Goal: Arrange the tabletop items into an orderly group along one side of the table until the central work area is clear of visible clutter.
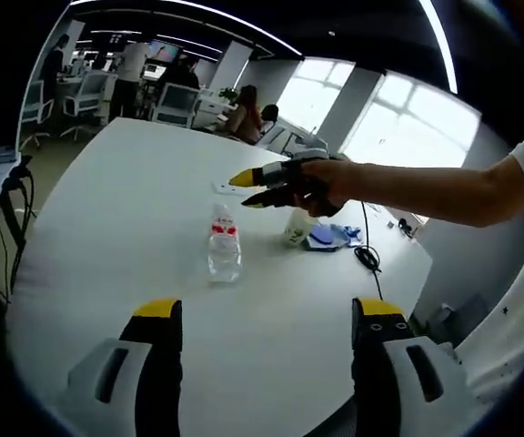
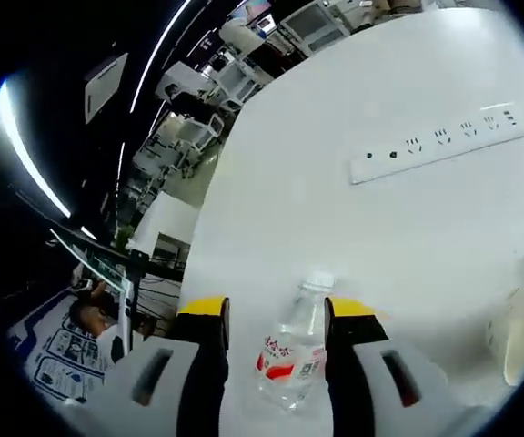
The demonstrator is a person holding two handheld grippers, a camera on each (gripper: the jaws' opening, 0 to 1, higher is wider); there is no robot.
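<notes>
A clear plastic water bottle (image 1: 225, 244) with a red label and a white cap stands upright near the middle of the white bench (image 1: 107, 228), the item in play as a person sets about tidying the surface. In the right gripper view the bottle (image 2: 291, 350) sits framed between the yellow-tipped jaws of the right tool (image 2: 273, 319), which is spread wide with a gap on either side of the bottle; whether the jaws reach down around it or merely line up with it from above cannot be told. From the left gripper view the same right tool (image 1: 253, 188) hangs in the air beyond and above the bottle, held in the person's hand (image 1: 321, 185), its jaws apart and holding nothing. That aim suggests the bottle is the next piece to be picked up and carried to the side. The left tool (image 1: 267, 309) waits low over the near bench, jaws released and wide, empty. Just past the bottle, toward the bench's far side, stand a pale cup (image 1: 299, 228) and a blue-and-white bundle (image 1: 327, 237), with a dark cable (image 1: 367, 255) trailing off the edge. A white power strip (image 2: 439, 143) lies flat farther along the bench. Office desks and seated people fill the background.
</notes>
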